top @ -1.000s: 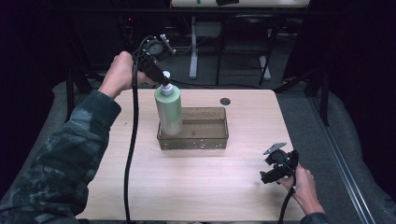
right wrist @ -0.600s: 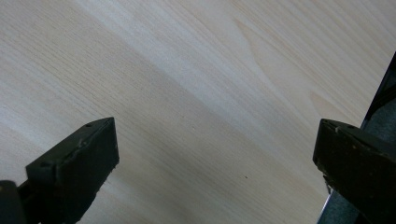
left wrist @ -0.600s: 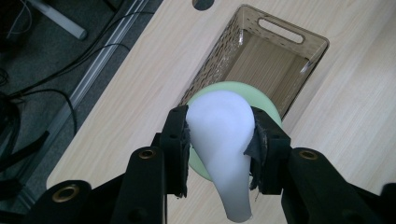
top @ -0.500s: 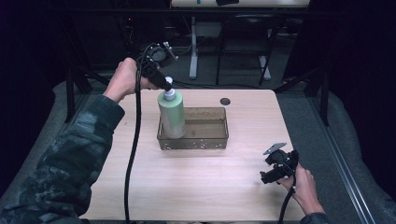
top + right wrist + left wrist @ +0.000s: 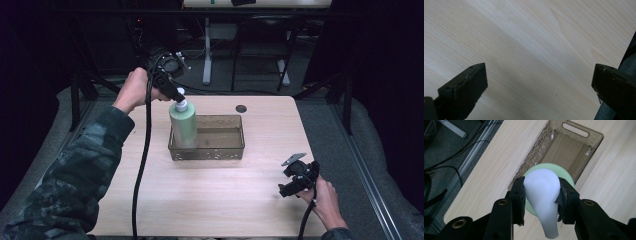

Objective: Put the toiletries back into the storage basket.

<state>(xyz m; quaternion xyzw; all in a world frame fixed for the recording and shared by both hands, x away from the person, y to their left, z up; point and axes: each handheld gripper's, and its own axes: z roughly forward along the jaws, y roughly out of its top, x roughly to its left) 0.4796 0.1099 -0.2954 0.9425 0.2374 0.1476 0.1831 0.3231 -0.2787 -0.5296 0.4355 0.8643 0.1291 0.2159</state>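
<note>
The left gripper (image 5: 176, 95) has its jaws closed on the white pump head (image 5: 543, 195) of a green pump bottle (image 5: 183, 126), one jaw pressed to each side of it. The bottle stands upright, its long axis vertical, at the left end of a clear brownish bin (image 5: 220, 150) that sits mid-desk with its long side running left to right. From the high view I cannot tell whether the bottle's base rests on the bin floor or hangs just above it.

In the left gripper view the bottle's round shoulder sits right against the bin's near end wall, with the whole bare length of the bin stretching away toward the slotted handle at the far end. Any lift has to go straight up along the bottle's axis to clear that wall; any setting down has free room only toward the bin's right.

The right gripper (image 5: 296, 181) rests near the desk's (image 5: 210, 200) front right corner, well apart from the bin, its jaws wide open and holding nothing over bare wood. The left hand (image 5: 134, 90) is clearly the nearer one.
</note>
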